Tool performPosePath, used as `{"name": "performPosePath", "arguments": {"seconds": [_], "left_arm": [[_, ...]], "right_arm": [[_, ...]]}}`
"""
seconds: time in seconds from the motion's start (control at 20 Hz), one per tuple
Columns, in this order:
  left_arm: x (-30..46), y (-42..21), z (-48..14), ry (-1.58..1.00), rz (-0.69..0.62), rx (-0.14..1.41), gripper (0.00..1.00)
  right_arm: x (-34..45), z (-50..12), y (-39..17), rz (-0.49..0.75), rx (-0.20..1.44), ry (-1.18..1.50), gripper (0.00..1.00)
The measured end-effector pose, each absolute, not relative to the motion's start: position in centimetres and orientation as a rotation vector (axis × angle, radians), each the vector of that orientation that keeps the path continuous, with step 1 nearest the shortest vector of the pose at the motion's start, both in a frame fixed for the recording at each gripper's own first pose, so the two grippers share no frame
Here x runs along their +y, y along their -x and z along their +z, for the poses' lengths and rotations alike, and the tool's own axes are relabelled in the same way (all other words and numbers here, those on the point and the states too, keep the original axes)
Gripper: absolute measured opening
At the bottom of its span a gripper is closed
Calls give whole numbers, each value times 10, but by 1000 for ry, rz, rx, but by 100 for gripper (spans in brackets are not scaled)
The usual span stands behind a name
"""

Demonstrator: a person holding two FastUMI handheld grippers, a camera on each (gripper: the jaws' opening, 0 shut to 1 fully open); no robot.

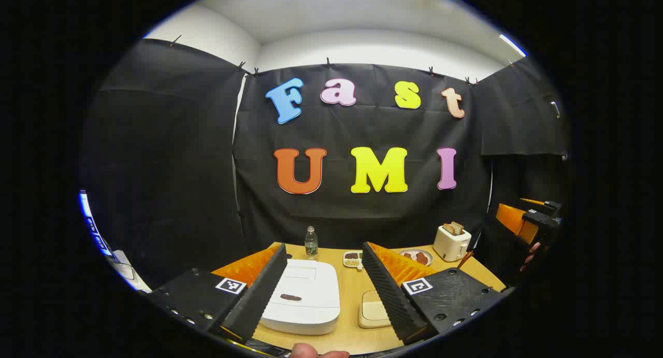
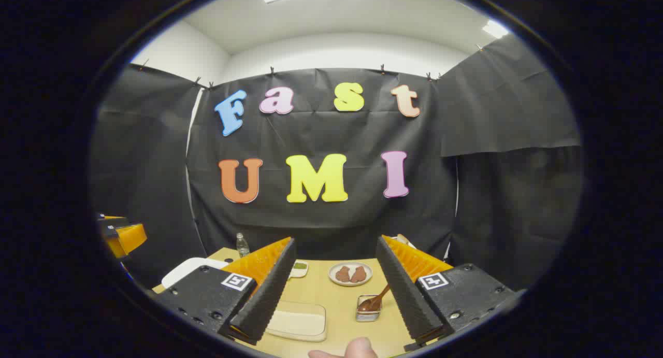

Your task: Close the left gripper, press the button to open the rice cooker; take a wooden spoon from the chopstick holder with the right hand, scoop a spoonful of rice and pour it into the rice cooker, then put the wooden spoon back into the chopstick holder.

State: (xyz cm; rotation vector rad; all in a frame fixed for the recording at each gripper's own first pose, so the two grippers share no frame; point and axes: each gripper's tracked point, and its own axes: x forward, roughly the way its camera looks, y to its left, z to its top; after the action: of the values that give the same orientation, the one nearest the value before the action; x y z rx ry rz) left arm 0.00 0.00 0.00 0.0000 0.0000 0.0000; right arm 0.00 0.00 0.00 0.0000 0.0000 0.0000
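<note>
my left gripper (image 1: 323, 288) has its fingers spread wide, holding nothing, above the near edge of the desk (image 1: 352, 296). between them i see the white rice cooker (image 1: 303, 296), sitting with its lid down near the front left corner of the desk. just beside it on the right lies a flat cream tray (image 1: 374, 310). a water bottle (image 1: 311, 242) stands at the far edge behind the rice cooker. near the far edge there is also a small dish of snacks (image 1: 352, 259) and a round plate (image 1: 417, 256) with brown food. a toaster (image 1: 451, 242) with bread in it stands in the far right corner. off to the right i can see my other gripper, orange and black, with a hand on it

my right gripper (image 2: 334, 296) also has its fingers spread wide, holding nothing. between them, on the desk, is the small metal chopstick holder (image 2: 369, 310), and the wooden spoon (image 2: 377, 299) leans in it with its handle pointing up and to the right. the cream tray sits to the left of it, apart. the round plate is farther back, toward the far edge. a bit of my thumb (image 2: 357, 348) shows at the bottom
</note>
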Motion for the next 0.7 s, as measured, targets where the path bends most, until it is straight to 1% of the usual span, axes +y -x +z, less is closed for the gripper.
{"name": "performPosePath", "arguments": {"seconds": [0.35,0.4,0.5,0.55,0.6,0.65,0.7], "left_arm": [[-3,1,-2,-11,-13,9,94],[-5,0,-2,-12,-17,9,94],[-9,0,-3,-14,-26,14,94],[-12,0,-6,-15,-31,20,95],[-13,0,-7,-16,-33,24,94],[-13,-1,-6,-16,-36,25,94],[-15,-1,-6,-14,-38,26,95]], "right_arm": [[-9,-7,3,-8,31,-26,100],[-11,-6,4,-11,28,-27,96],[-16,-5,5,-22,26,-26,96],[-18,-5,6,-24,27,-28,100],[-20,-5,7,-27,27,-30,100],[-22,-5,8,-31,25,-29,96],[-24,-5,8,-34,25,-26,96]]}}
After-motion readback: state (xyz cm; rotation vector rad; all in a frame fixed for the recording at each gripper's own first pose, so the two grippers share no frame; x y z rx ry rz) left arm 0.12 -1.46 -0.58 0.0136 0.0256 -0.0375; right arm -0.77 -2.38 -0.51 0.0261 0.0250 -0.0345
